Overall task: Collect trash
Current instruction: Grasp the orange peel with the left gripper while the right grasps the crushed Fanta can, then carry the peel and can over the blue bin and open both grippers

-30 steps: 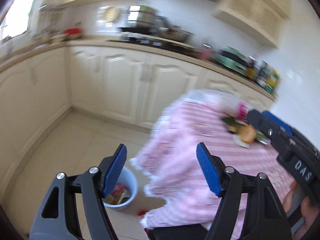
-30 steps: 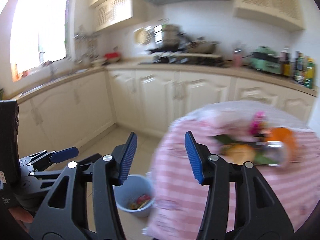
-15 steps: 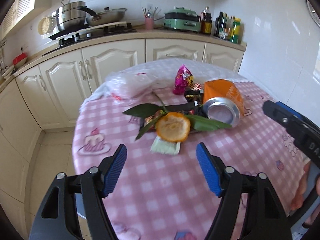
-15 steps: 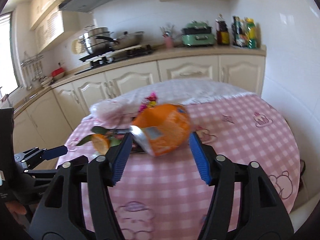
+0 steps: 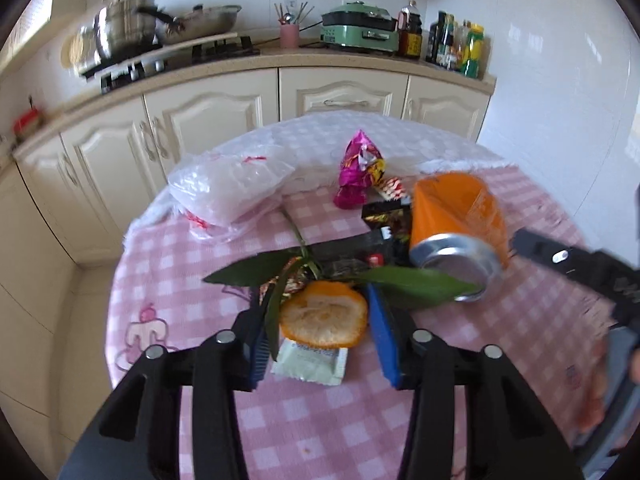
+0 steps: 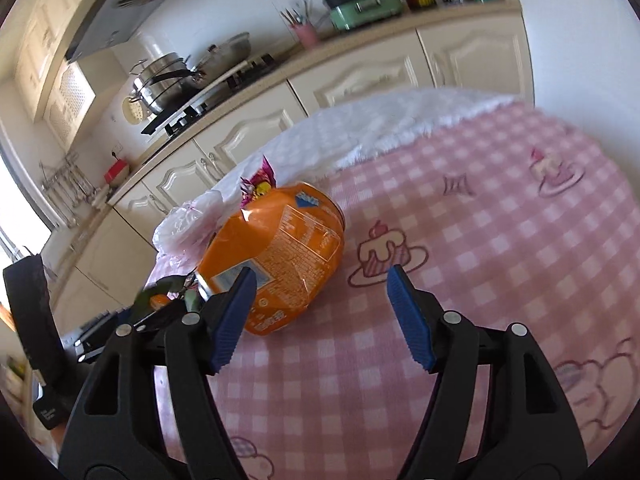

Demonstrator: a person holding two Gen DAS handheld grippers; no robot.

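Pink checked tablecloth [image 5: 320, 432]: orange peel [image 5: 324, 318] between closing left fingers [image 5: 382, 334]; right fingers [image 6: 408, 316] opening, empty.

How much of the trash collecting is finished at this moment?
Nothing visibly collected. In hand: the left hand-held gripper is closing around the orange peel; the right hand-held gripper, opening and empty, nears the orange can. Left: plastic bag, pink wrapper, leaves, green sachet.

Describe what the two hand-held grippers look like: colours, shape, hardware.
Both match. The left hand-held gripper and the right hand-held gripper each have two black plastic fingers with triangular cut-outs, round silver bolt heads along the top, and ribbed blue pads on the inner faces. No cables or sleeves are visible.
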